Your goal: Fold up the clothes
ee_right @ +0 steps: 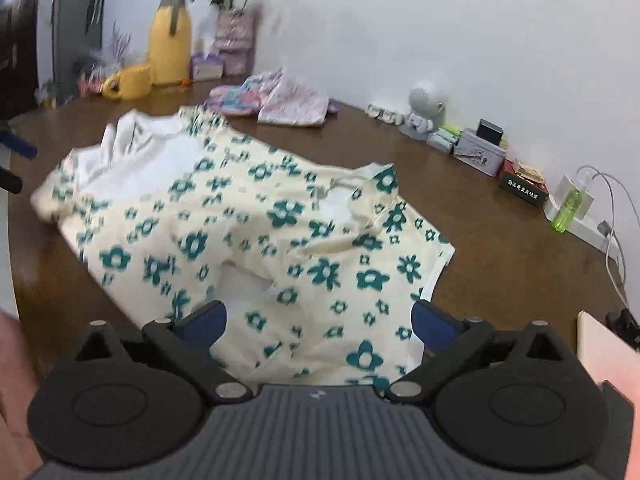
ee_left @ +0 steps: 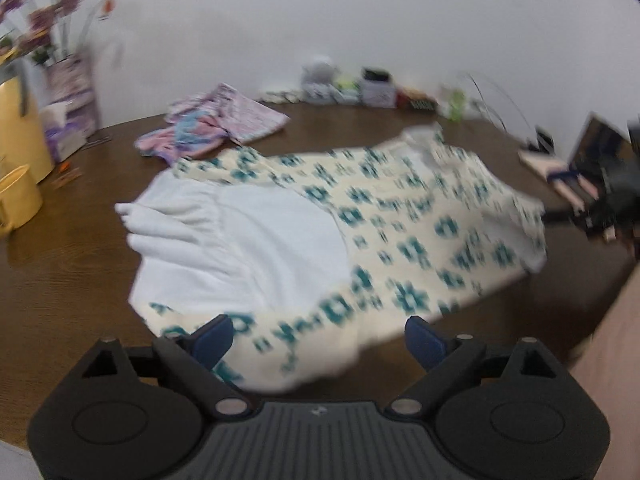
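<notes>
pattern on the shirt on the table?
Cream shirt with teal flowers, white inside; clearest in the right wrist view.

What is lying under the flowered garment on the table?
The flowered garment lies spread on the brown wooden table, with its white lining showing where the fabric is turned back. Anything else beneath it is covered and cannot be seen.

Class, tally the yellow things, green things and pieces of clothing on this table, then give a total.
Yellow: 2, jug and mug
Green: 1, bottle
Clothing: 2, floral garment and pink pile
Total: 5
</notes>
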`<state>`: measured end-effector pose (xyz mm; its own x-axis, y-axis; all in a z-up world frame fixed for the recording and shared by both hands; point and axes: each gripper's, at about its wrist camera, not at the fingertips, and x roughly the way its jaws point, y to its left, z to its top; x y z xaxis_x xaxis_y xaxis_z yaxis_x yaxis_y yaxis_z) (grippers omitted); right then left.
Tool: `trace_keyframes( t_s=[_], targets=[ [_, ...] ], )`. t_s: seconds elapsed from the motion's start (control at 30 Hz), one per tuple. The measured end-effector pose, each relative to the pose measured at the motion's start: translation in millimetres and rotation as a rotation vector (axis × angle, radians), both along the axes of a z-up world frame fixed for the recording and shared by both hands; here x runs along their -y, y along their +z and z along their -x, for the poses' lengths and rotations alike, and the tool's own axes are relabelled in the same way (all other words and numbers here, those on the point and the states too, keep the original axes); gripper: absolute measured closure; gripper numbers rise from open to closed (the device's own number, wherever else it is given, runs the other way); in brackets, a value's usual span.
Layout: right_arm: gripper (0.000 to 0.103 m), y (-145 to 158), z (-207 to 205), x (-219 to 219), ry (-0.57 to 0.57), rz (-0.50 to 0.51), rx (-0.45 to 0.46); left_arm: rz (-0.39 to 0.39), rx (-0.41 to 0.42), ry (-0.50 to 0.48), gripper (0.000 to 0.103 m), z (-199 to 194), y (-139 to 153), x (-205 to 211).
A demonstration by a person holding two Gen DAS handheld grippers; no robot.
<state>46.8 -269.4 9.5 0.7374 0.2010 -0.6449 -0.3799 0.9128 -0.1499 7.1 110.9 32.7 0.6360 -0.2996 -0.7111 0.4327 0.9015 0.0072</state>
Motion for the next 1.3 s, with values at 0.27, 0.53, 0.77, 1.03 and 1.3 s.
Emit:
trace_keyframes(
  t_s=[0.27,0.53,0.77,1.03,1.3],
  targets=[
    [0.017,-6.8,10.2,-9.0,0.136,0.049,-0.122,-0.204,0.049,-0.044,0.017,8.6,-19.1,19.5],
    [0.042,-14.7,8.9,-22.7,0.303,0.228,-0.179,-0.295,0.055,-0.117,0.022,1.1,-29.9,30.4],
    [0.051,-19.2,2.8,-41.3,0.447,0.330,-0.212,-0.350,0.039,-0.164,0.036,-1.3,-33.5,34.0],
    [0.081,-18.3,-5.7,-45.3,0.465,0.339,-0.244,-0.416,0.034,-0.241,0.064,-7.4,-32.9,41.9],
    [0.095,-16.8,-10.7,-48.8,0.355,0.307,-0.232,-0.413,0.019,-0.275,0.098,-12.6,-34.2,40.7]
  ],
)
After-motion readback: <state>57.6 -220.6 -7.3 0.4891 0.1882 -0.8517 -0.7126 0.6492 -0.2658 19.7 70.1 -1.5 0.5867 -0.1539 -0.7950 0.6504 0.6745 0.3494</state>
